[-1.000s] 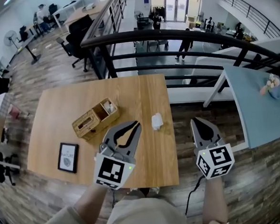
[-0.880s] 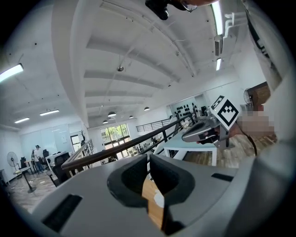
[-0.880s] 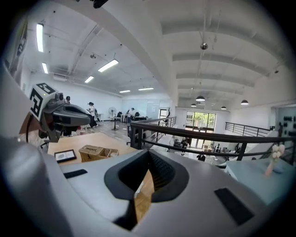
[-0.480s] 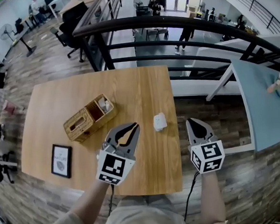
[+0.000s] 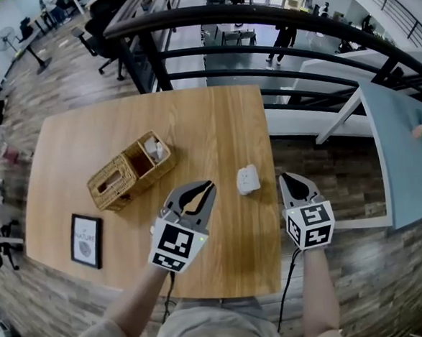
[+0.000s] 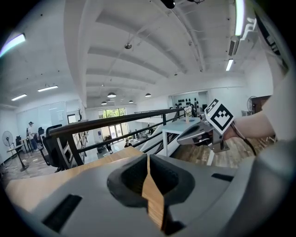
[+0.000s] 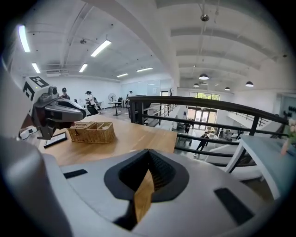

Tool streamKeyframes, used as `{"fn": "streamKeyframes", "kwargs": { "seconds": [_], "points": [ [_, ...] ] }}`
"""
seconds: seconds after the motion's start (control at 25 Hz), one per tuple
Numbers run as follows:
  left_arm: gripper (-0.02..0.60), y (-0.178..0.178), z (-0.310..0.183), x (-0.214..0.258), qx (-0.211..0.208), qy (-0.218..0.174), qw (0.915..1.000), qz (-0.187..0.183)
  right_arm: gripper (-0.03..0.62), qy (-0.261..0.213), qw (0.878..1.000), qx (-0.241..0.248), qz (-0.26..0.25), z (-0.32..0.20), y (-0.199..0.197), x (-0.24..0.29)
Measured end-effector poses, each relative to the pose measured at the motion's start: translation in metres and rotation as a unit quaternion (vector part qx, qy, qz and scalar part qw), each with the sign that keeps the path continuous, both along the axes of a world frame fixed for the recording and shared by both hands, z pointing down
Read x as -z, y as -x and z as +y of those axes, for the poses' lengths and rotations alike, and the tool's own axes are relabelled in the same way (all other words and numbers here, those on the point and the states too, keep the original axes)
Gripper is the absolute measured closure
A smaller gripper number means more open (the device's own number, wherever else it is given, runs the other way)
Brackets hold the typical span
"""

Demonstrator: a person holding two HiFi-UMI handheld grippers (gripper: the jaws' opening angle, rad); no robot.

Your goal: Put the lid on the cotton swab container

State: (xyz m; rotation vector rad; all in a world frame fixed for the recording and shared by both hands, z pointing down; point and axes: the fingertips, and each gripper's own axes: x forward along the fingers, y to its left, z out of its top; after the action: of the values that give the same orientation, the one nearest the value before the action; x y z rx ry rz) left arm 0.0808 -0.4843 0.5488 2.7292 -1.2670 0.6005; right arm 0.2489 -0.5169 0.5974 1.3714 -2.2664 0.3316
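A small white container (image 5: 248, 179) lies on the wooden table (image 5: 208, 121) near its right edge; I cannot make out a separate lid. My left gripper (image 5: 208, 185) hovers just left of it, shut and holding nothing. My right gripper (image 5: 285, 176) hangs just right of it, past the table edge over the floor, also shut and holding nothing. In the left gripper view the jaws (image 6: 148, 156) meet in a line, with the right gripper (image 6: 202, 134) beyond them. In the right gripper view the jaws (image 7: 148, 152) are closed, and the left gripper (image 7: 52, 111) shows at the left.
A wicker basket (image 5: 128, 171) with compartments stands on the table's left half, also seen in the right gripper view (image 7: 92, 132). A framed picture (image 5: 85, 240) lies near the front left corner. A black railing (image 5: 258, 24) runs behind the table. A pale blue table (image 5: 411, 150) stands at the right.
The head view has tipped down and closer, so the table sits lower and larger in frame. Both grippers stay shut, and the right one is slightly nearer the white container.
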Motion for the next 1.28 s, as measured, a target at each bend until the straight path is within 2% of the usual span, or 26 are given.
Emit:
{"fn": "streamKeyframes", "kwargs": {
  "seconds": [0.32, 0.64, 0.8, 0.88, 1.08, 1.28],
  "points": [
    [0.546, 0.019, -0.001, -0.026, 0.011, 0.025, 0.9996, 0.002, 0.568, 0.042, 0.998, 0.04, 0.001, -0.023, 0.045, -0.042],
    [0.546, 0.035, -0.002, -0.038, 0.021, 0.04, 0.999, 0.002, 0.568, 0.077, 0.994, 0.075, 0.001, -0.018, 0.078, -0.065],
    [0.546, 0.041, 0.0, -0.043, 0.022, 0.046, 0.9987, 0.001, 0.568, 0.083, 0.993, 0.087, 0.021, -0.016, 0.088, -0.074],
    [0.546, 0.043, 0.001, -0.044, 0.021, 0.047, 0.9987, 0.001, 0.568, 0.082, 0.993, 0.086, 0.029, -0.015, 0.092, -0.077],
    [0.546, 0.044, 0.006, -0.047, 0.021, 0.05, 0.9985, 0.001, 0.568, 0.076, 0.995, 0.057, 0.004, -0.013, 0.09, -0.08],
    [0.546, 0.046, 0.01, -0.046, 0.023, 0.052, 0.9984, 0.0, 0.568, 0.089, 0.995, 0.054, 0.008, -0.015, 0.09, -0.08]
  ]
}}
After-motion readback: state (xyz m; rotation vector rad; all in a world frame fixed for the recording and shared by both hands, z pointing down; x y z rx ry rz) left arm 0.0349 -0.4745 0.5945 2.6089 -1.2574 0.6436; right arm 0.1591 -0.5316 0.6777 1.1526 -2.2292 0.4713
